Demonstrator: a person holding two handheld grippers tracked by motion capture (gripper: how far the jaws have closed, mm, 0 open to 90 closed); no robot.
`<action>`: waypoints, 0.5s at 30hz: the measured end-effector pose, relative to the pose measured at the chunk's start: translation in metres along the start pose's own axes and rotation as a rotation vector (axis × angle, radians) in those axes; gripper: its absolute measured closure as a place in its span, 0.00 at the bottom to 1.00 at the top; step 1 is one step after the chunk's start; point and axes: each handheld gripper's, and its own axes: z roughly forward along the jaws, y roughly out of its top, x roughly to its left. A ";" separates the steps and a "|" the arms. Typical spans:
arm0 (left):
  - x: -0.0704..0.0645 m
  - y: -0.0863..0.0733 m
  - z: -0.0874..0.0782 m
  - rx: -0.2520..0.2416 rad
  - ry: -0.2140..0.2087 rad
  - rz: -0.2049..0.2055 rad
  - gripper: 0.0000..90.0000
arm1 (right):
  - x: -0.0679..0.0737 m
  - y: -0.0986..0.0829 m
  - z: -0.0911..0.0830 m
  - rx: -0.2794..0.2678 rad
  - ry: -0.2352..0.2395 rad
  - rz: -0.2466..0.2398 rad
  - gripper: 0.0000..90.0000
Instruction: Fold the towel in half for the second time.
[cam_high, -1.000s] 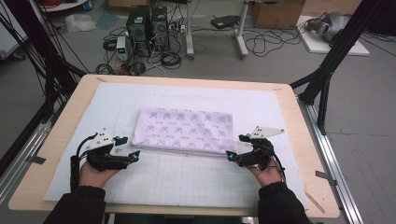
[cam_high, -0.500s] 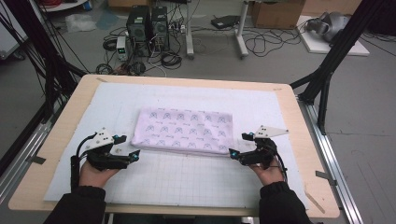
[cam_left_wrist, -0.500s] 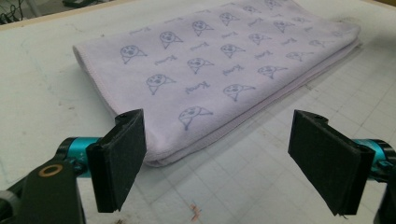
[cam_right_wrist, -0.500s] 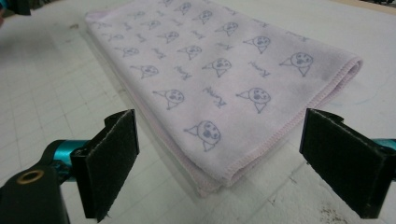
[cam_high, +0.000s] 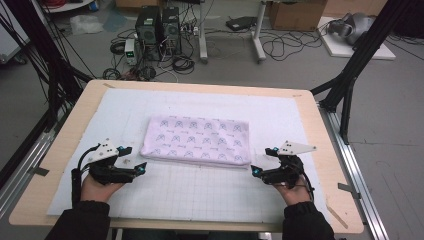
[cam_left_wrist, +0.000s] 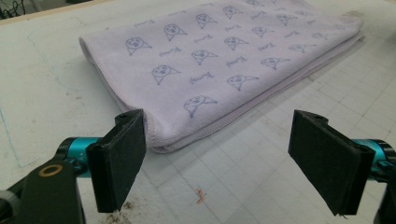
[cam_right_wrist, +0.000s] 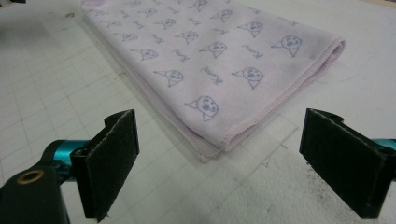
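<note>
While a person's two forearms reach in from the near edge of the table (cam_high: 60, 130), a folded lilac towel (cam_high: 197, 141) printed with small cartoon faces lies flat on a white gridded mat (cam_high: 200, 185), roughly at the mat's middle. The left hand-held gripper (cam_high: 134, 160) sits just beside the towel's near left corner, its jaws spread wide apart and holding nothing. In the left gripper view (cam_left_wrist: 219, 154) that corner of the towel (cam_left_wrist: 224, 60) lies between and just beyond the two black pads, not touching either. The right hand-held gripper (cam_high: 264, 161) sits just beside the towel's near right corner, its jaws likewise spread wide and empty. In the right gripper view (cam_right_wrist: 219, 154) the stitched corner of the towel (cam_right_wrist: 219, 60) points toward the gap between the pads, apart from both. Beyond the towel's far side, past the table, computer towers (cam_high: 157, 25) and tangled cables stand on the floor
</note>
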 end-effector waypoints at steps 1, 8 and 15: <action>0.000 -0.001 -0.001 0.001 -0.001 0.001 0.22 | 0.000 0.000 -0.001 -0.001 0.000 -0.001 0.12; -0.001 -0.006 -0.008 0.012 0.004 -0.003 0.22 | 0.002 -0.001 -0.004 -0.013 0.007 -0.006 0.12; -0.005 -0.013 -0.019 0.012 0.011 -0.009 0.22 | 0.005 -0.006 -0.011 -0.011 0.010 -0.008 0.12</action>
